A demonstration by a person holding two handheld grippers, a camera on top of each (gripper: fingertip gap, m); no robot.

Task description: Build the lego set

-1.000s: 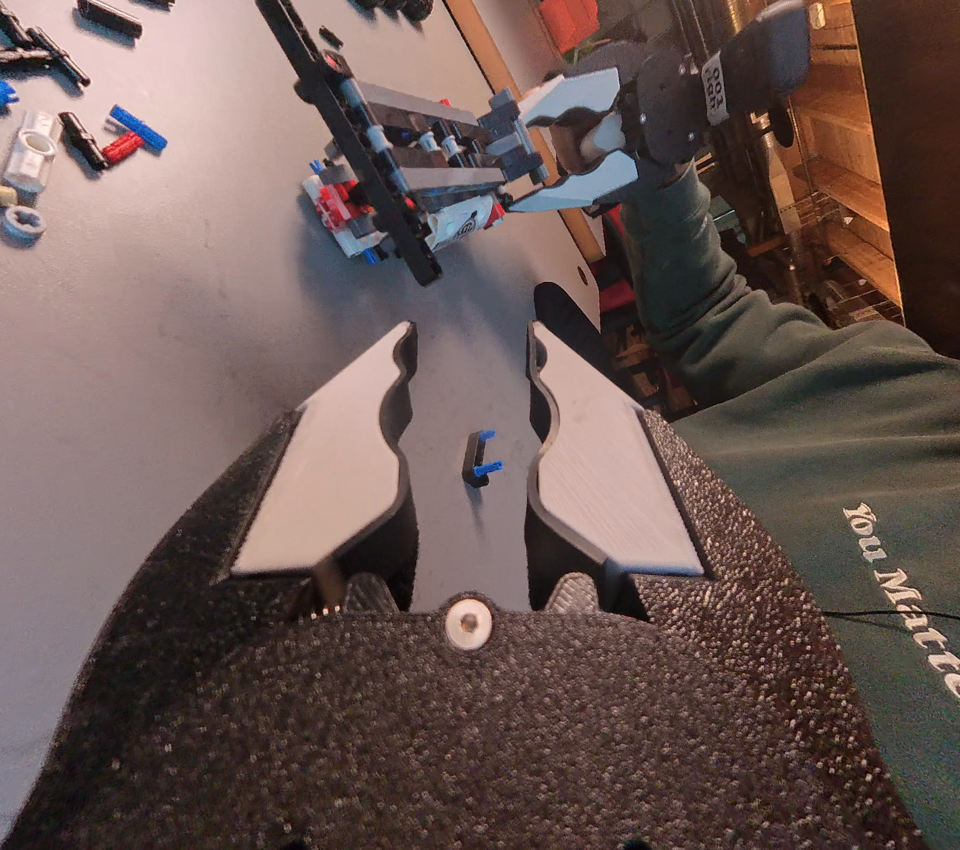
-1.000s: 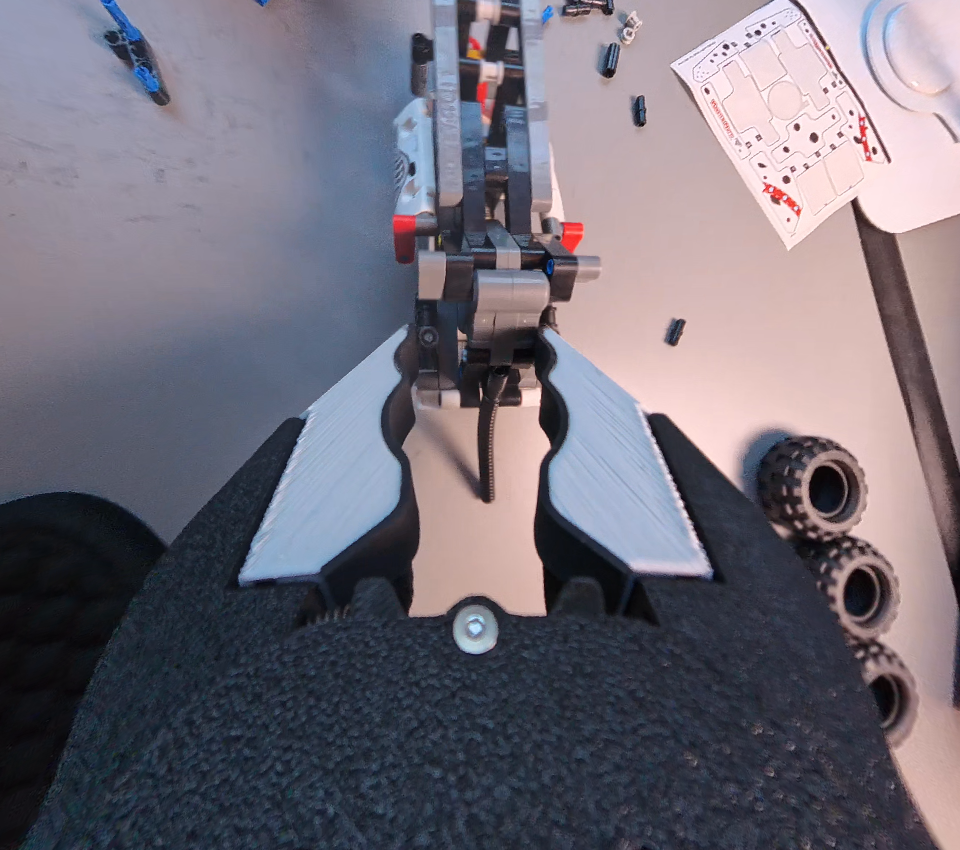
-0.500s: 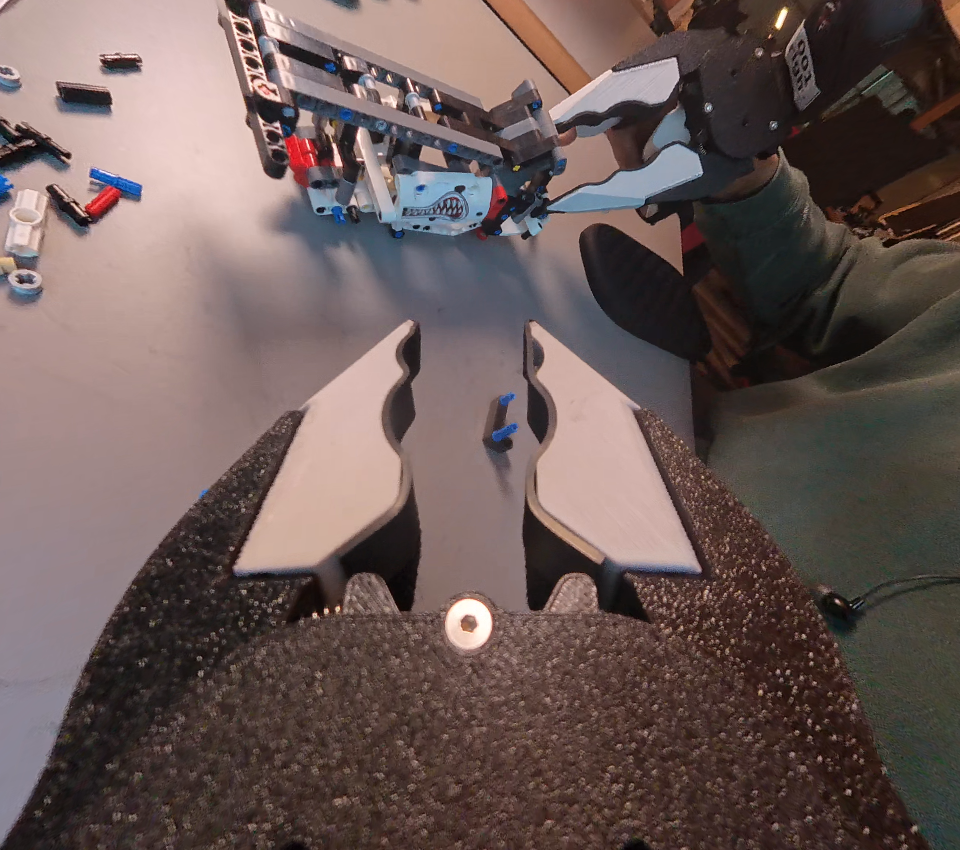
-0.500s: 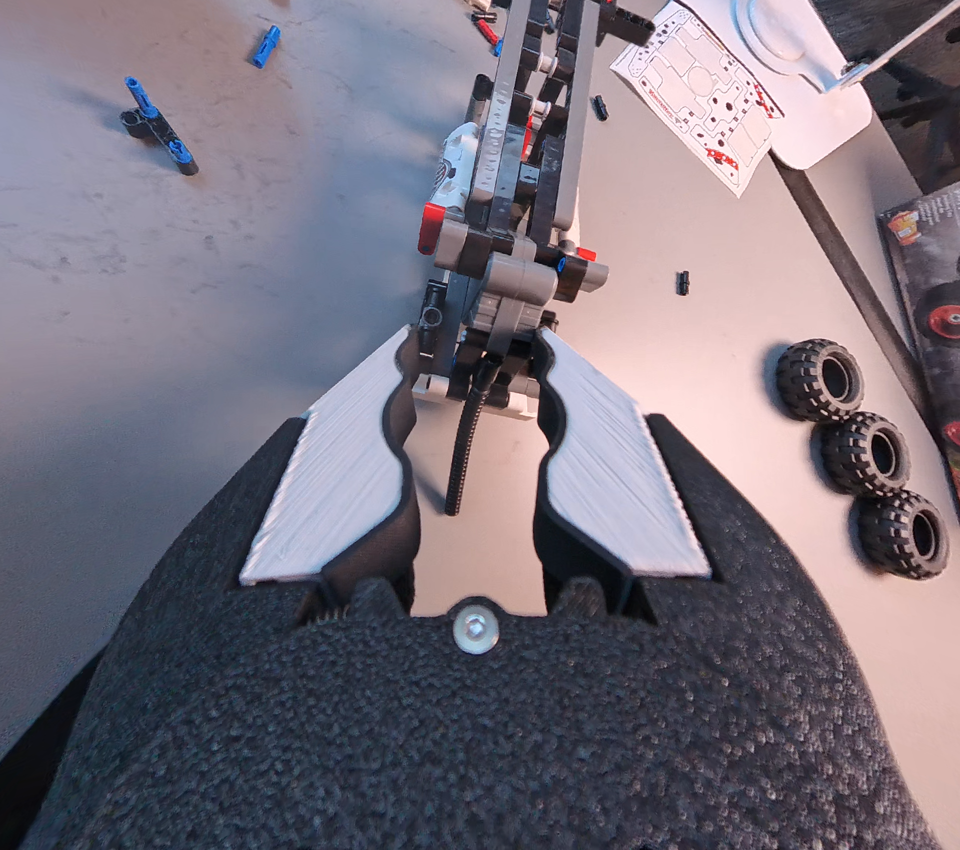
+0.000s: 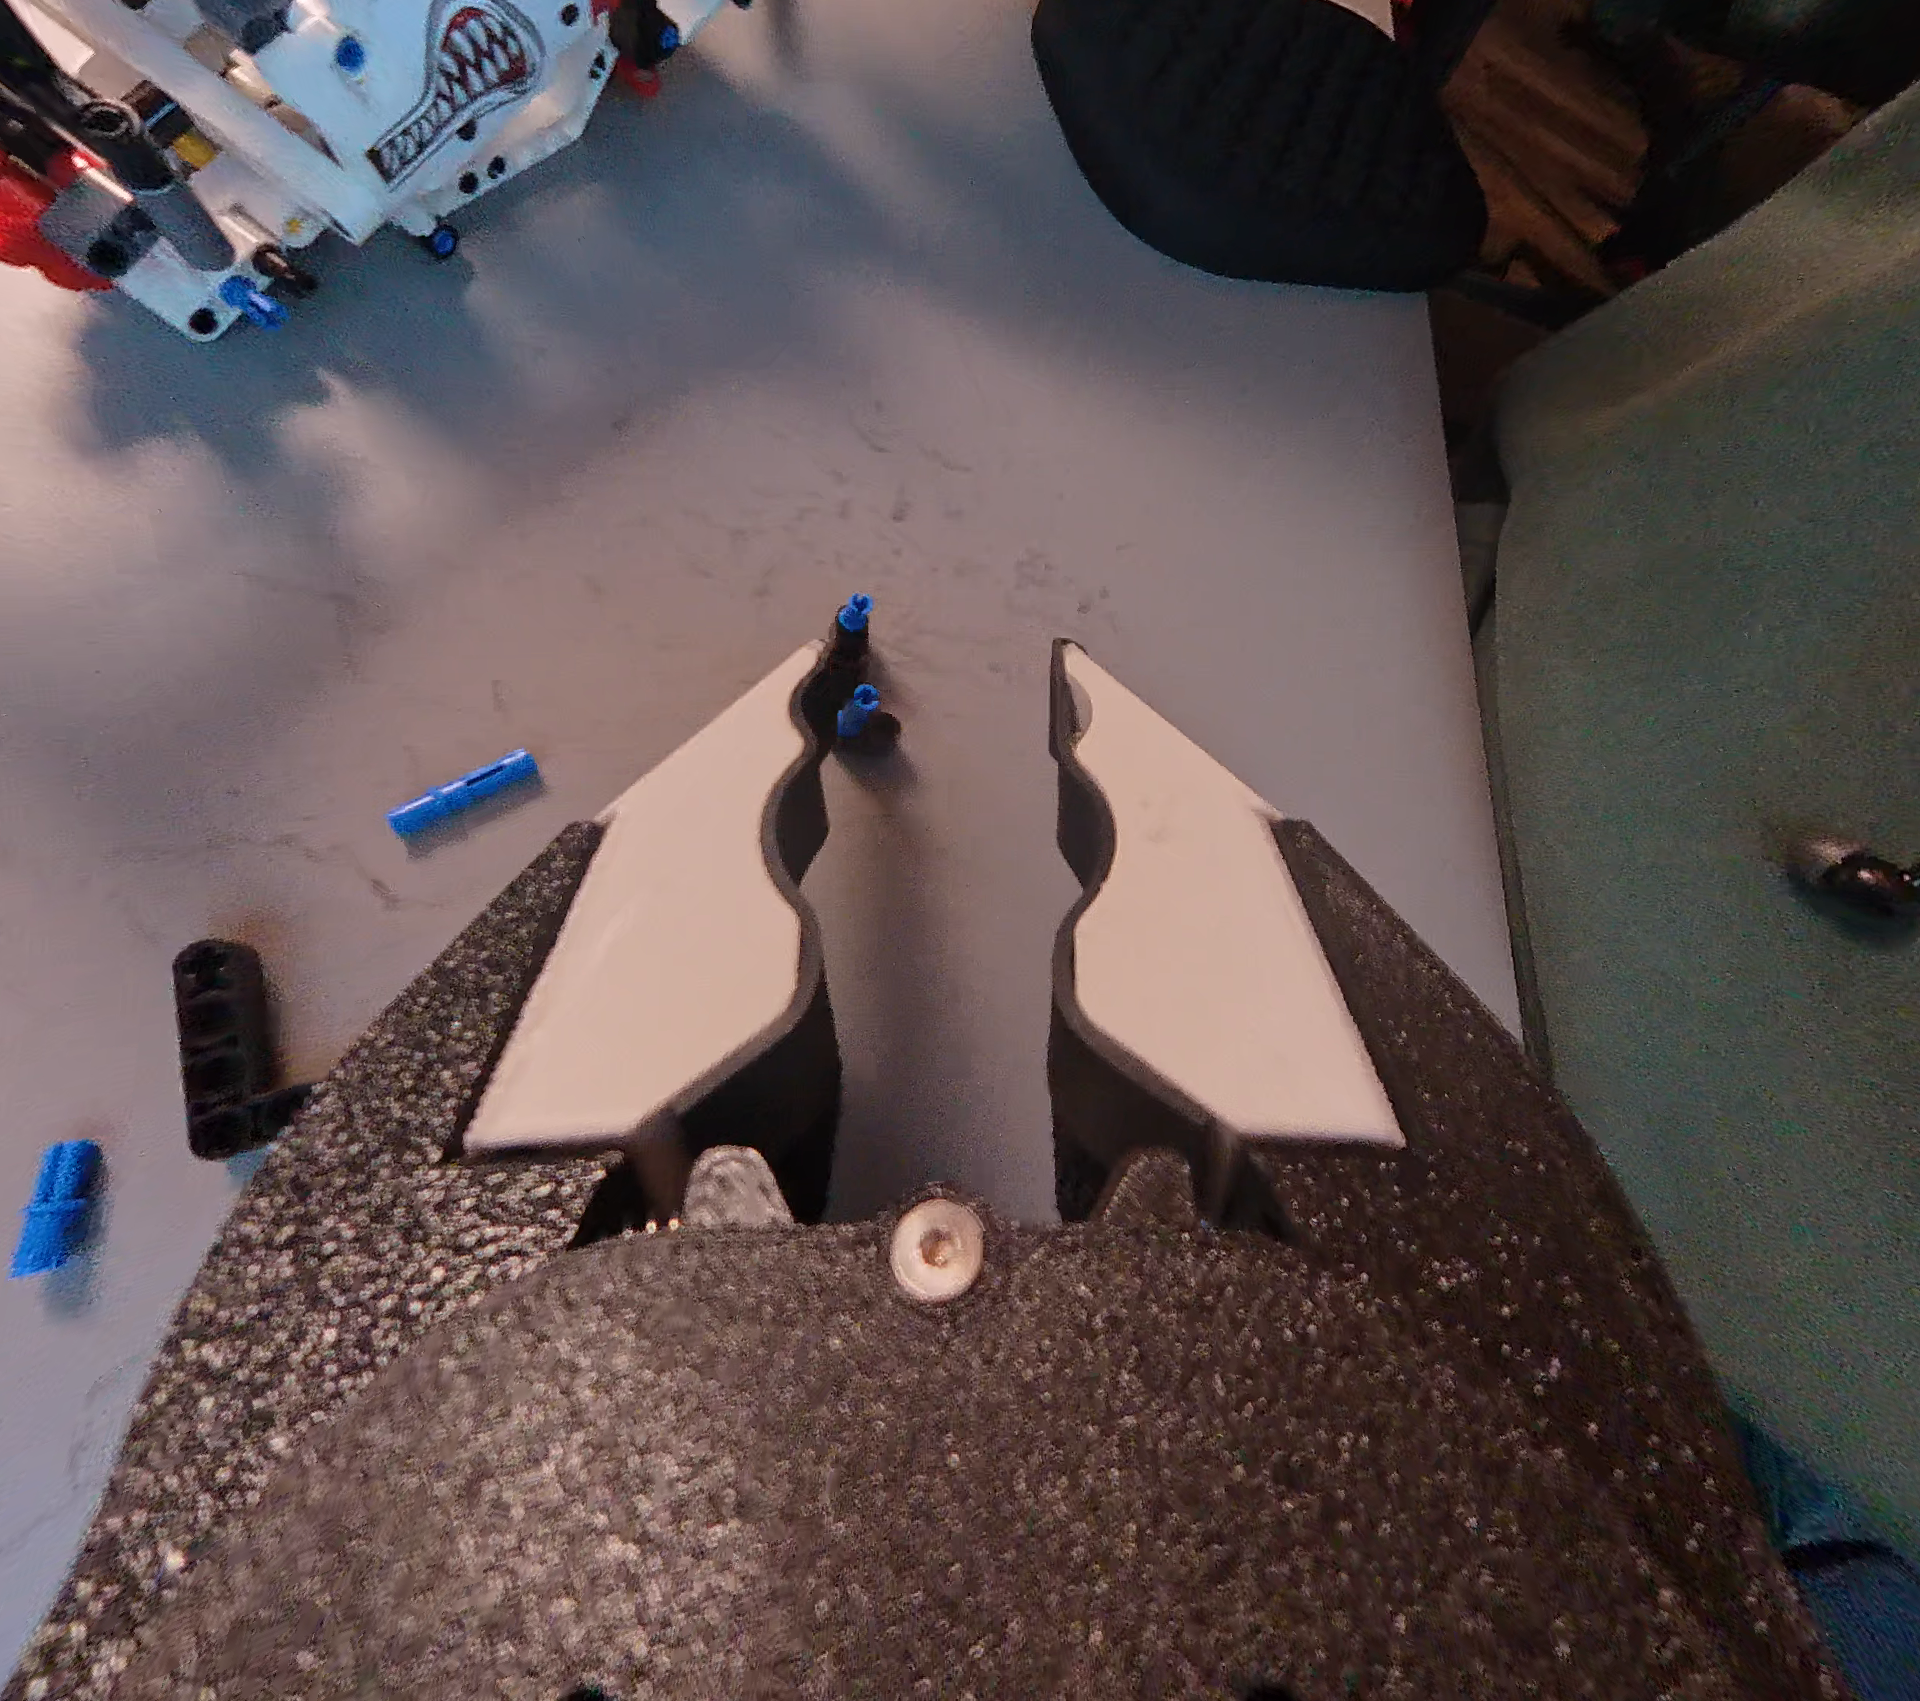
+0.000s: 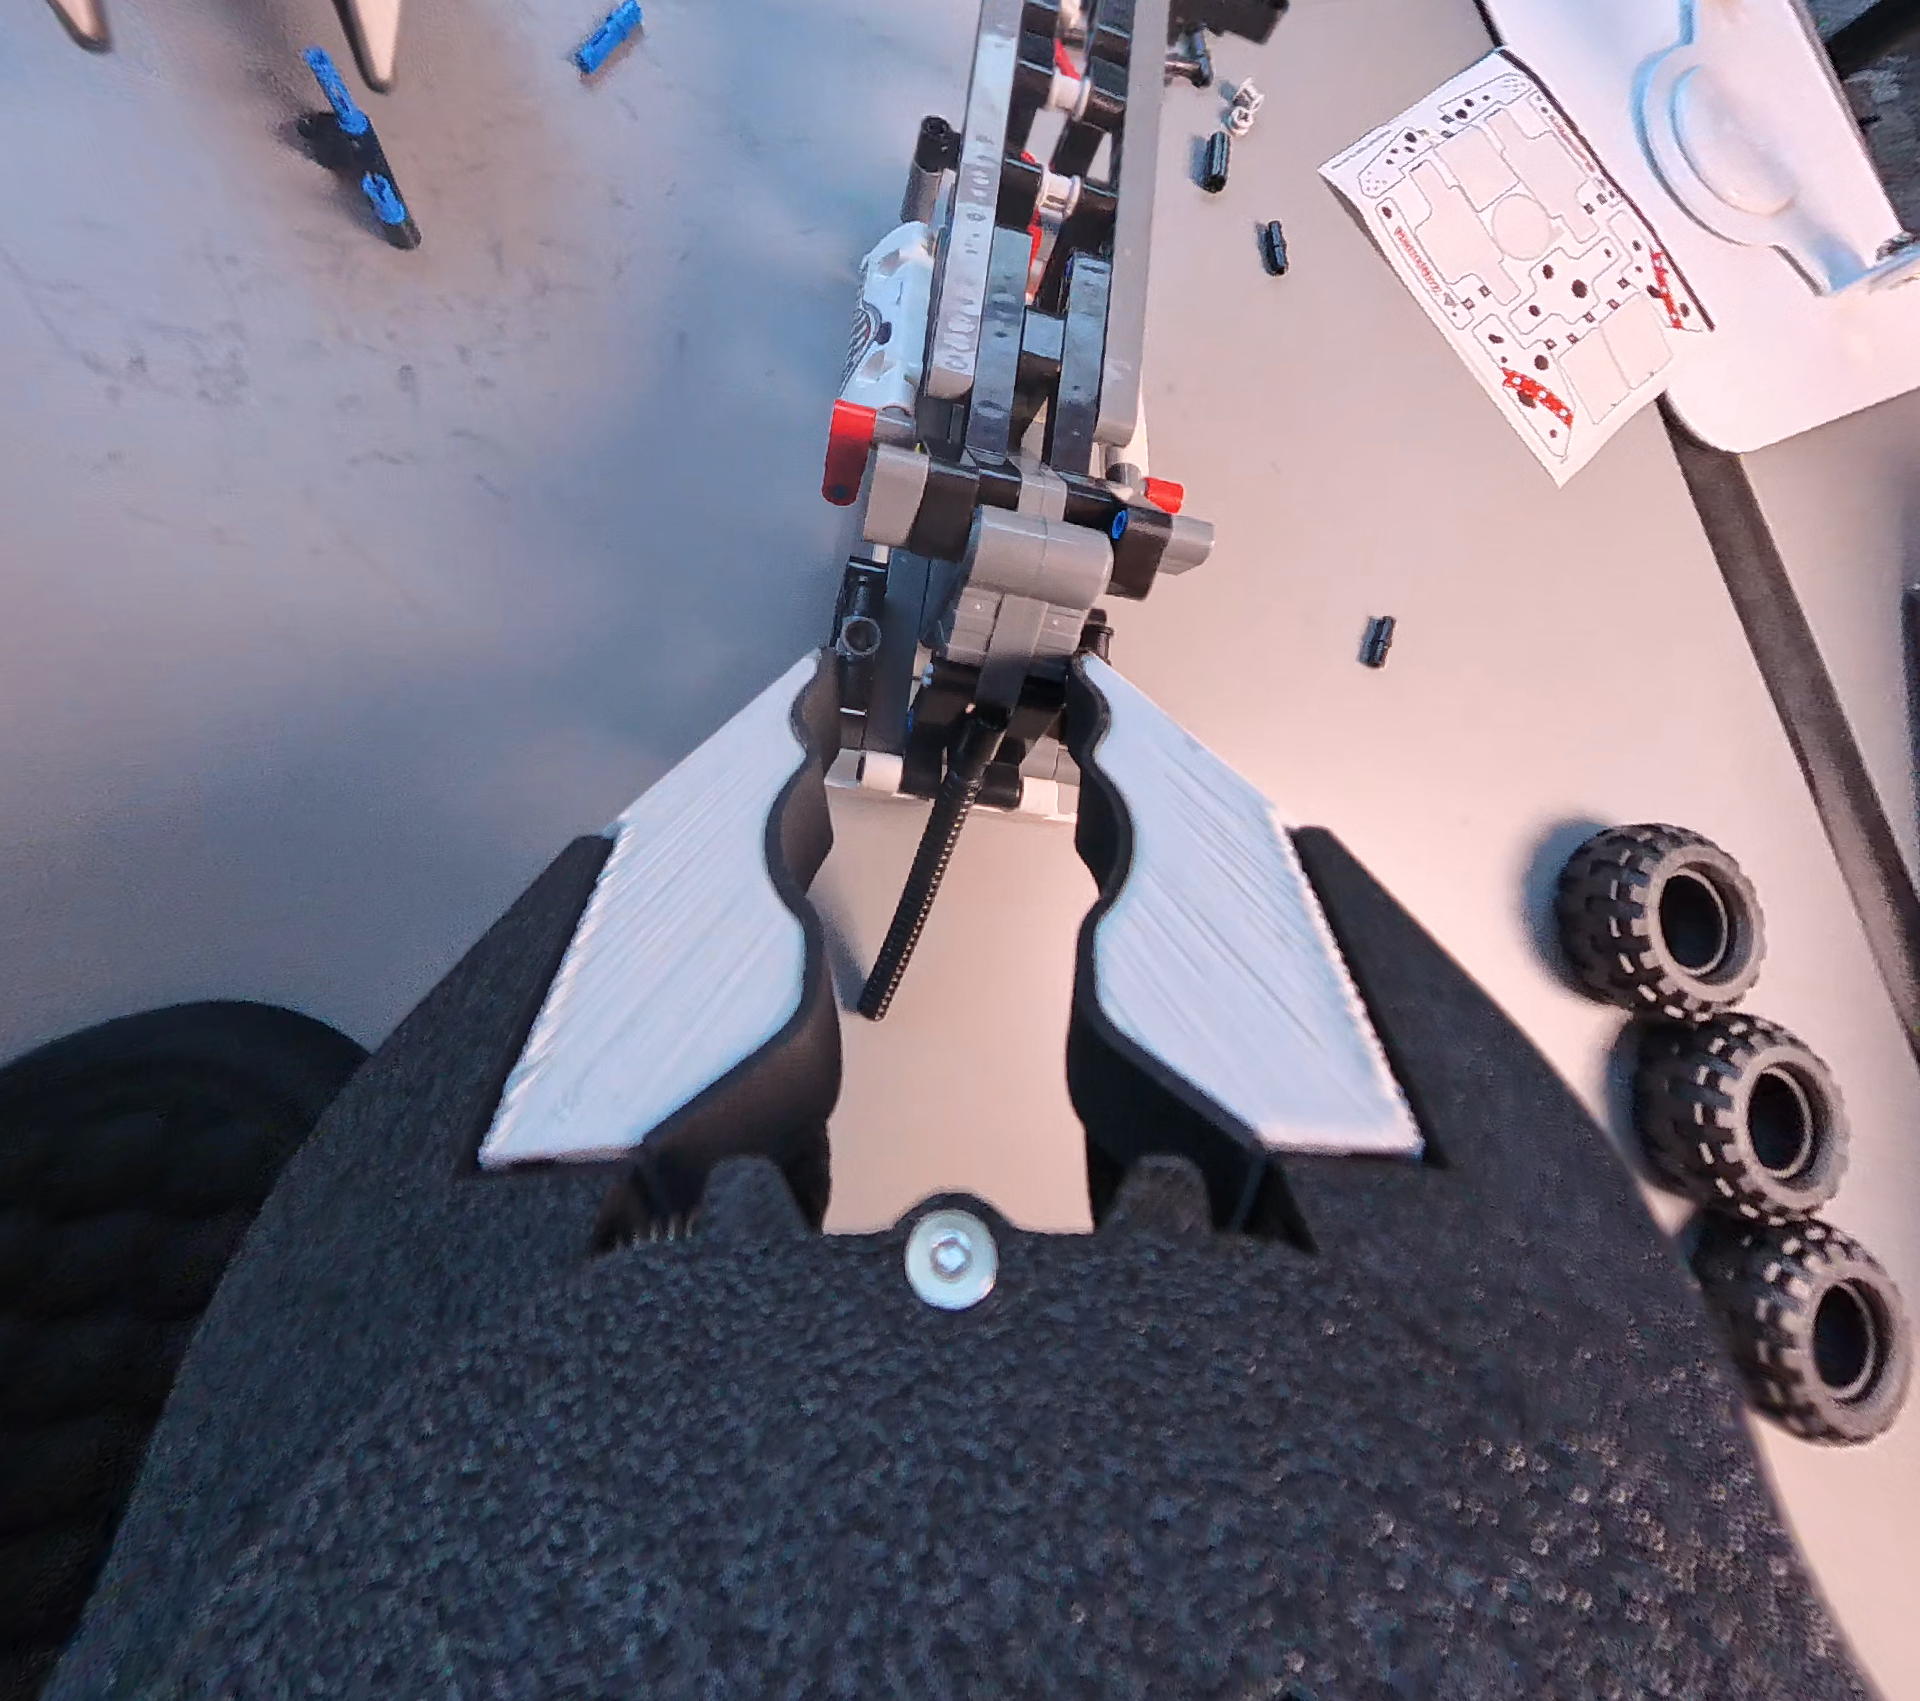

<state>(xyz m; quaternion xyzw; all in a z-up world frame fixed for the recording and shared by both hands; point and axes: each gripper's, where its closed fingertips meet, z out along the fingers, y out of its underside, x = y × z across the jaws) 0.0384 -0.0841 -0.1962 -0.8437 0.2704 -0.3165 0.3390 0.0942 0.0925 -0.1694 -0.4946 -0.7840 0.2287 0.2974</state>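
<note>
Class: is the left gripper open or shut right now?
Open. The left gripper shows bare table between its fingers; the small black piece lies ungripped.

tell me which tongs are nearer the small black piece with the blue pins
Left. The left tongs are open right at the black piece with blue pins, one finger beside it. The right tongs are apart from it, shut on the lego chassis.

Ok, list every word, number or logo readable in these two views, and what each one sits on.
White paper sticker sheet beside the grey-and-black lego chassis: small red print, too small to read.
White plastic lego panel: a toothed-mouth picture, no words.
Nothing else bears legible text.
</note>
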